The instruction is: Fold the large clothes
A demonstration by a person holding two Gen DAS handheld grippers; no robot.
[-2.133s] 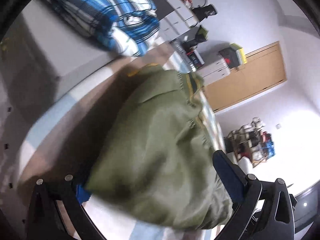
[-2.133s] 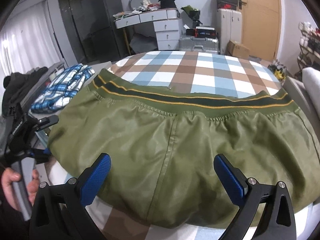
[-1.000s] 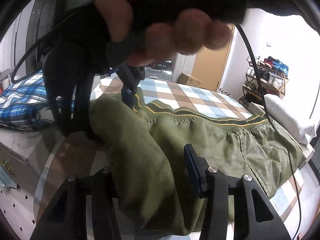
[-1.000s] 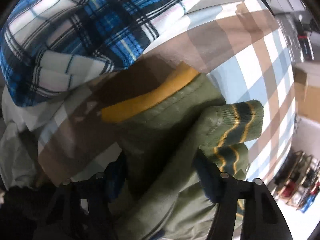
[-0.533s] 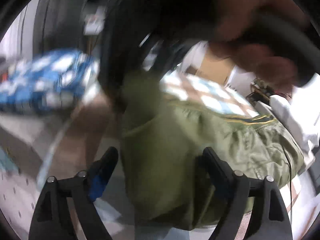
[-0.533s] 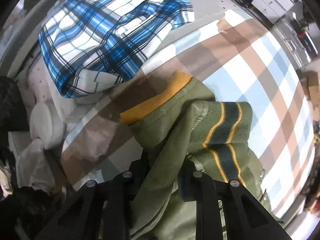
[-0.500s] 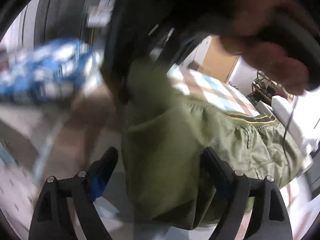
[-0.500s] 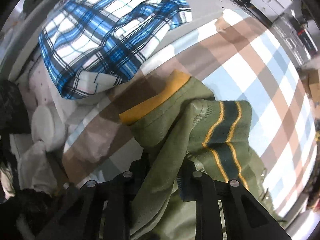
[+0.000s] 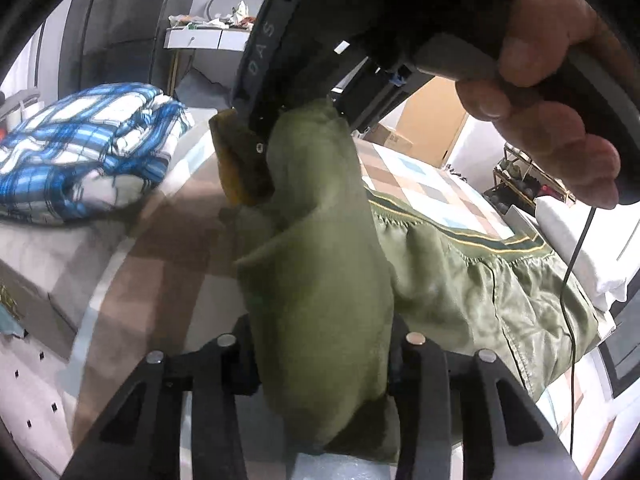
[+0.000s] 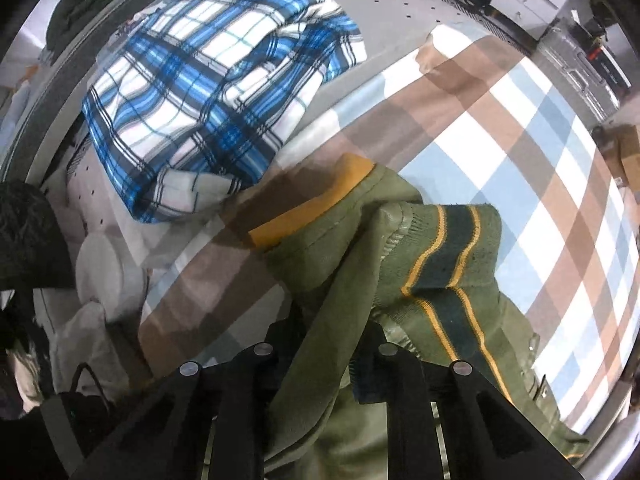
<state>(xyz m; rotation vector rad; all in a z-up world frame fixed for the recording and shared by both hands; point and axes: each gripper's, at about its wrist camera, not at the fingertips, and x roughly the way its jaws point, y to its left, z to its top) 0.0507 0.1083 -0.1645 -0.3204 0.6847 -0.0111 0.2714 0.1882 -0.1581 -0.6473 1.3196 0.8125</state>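
My jaws are both clamped on the green jacket (image 9: 320, 280). The left gripper (image 9: 320, 344) pinches a thick bunch of it, and the right gripper (image 10: 324, 336) pinches a fold next to the striped cuff (image 10: 448, 256).

Only my left camera shows the rest of the jacket. It spreads away from the grippers toward the far right side of the bed (image 9: 420, 184), with its striped hem running along the far side. That view also shows the person's right hand (image 9: 552, 92) holding the other gripper's handle up high, just above the lifted cloth.

Only my right camera shows the cuff up close, with its dark band and yellow lines, and an orange lining strip (image 10: 312, 204) peeking out beside it. The blue plaid shirt (image 10: 216, 88) lies folded near the left edge of the bed, apart from the jacket.

The lifted part stands up tall between the two grippers. My finger pads are hidden inside the cloth. I cannot see the jacket's front or its other sleeve.
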